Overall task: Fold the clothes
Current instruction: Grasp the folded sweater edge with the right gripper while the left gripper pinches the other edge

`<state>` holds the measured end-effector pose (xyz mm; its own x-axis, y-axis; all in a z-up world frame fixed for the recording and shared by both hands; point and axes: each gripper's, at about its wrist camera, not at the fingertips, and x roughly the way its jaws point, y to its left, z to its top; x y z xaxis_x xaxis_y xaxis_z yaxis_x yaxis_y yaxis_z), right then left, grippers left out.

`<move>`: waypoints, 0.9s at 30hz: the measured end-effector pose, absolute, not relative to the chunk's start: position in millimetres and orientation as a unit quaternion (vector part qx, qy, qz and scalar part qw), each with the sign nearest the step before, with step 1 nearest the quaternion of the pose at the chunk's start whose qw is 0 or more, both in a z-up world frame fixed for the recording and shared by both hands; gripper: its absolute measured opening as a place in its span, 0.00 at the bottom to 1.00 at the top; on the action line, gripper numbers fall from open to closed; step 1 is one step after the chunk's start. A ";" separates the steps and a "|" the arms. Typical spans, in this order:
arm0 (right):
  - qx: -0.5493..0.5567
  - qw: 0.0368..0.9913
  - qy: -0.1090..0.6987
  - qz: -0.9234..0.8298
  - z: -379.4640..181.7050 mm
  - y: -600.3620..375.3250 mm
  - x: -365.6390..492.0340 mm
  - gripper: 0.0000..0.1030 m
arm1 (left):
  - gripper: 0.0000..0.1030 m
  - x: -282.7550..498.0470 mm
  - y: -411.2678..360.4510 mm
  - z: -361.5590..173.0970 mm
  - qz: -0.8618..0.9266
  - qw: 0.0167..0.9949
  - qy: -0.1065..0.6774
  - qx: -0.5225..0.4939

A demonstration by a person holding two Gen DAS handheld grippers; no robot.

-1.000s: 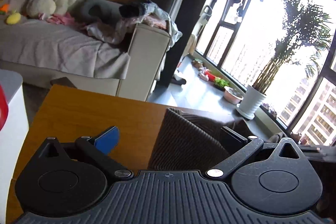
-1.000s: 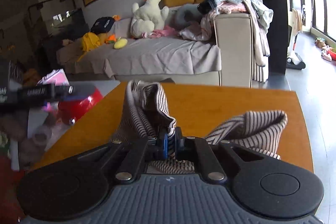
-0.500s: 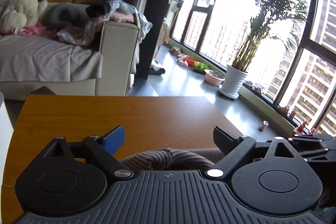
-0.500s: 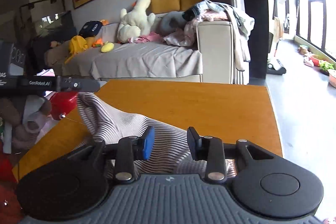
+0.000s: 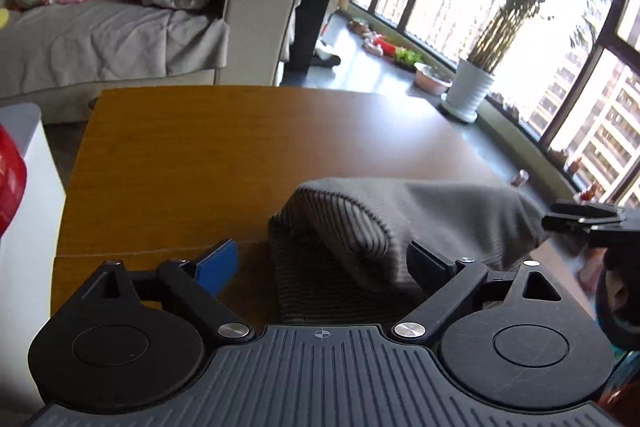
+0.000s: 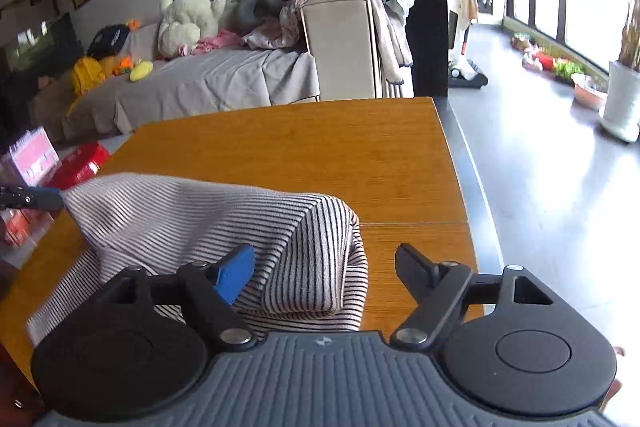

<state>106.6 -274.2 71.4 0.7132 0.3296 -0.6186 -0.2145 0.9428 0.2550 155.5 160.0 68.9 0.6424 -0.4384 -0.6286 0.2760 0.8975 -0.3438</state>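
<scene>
On the wooden surface point(image 6: 320, 155), near its front edge: one striped garment point(image 6: 224, 227), partly doubled over in a loose hump, folding unfinished and flattening left; left claw point(image 5: 320, 267) and right claw point(image 6: 324, 273) both spread wide, gripping nothing; surface beyond bare, sofa point(image 6: 224, 83) with more clothes well behind.
</scene>
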 end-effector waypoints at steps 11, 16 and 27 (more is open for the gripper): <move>0.100 0.899 0.388 0.177 27.2 -243.6 141.6 0.55 | 0.68 216.6 127.9 14.4 -0.236 0.838 0.463 -0.165; 0.111 0.905 0.372 0.175 18.3 -232.7 191.2 0.44 | 0.57 248.8 131.4 6.6 -0.235 0.844 0.452 -0.165; 0.132 0.920 0.298 0.216 71.0 -216.9 232.2 0.23 | 0.31 245.2 144.3 76.3 -0.212 0.898 0.358 -0.142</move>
<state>232.2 -216.9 71.0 0.7287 0.4767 -0.4918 -0.3187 0.8715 0.3727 245.2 144.3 76.3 0.6534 -0.4823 -0.5835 0.2782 0.8698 -0.4074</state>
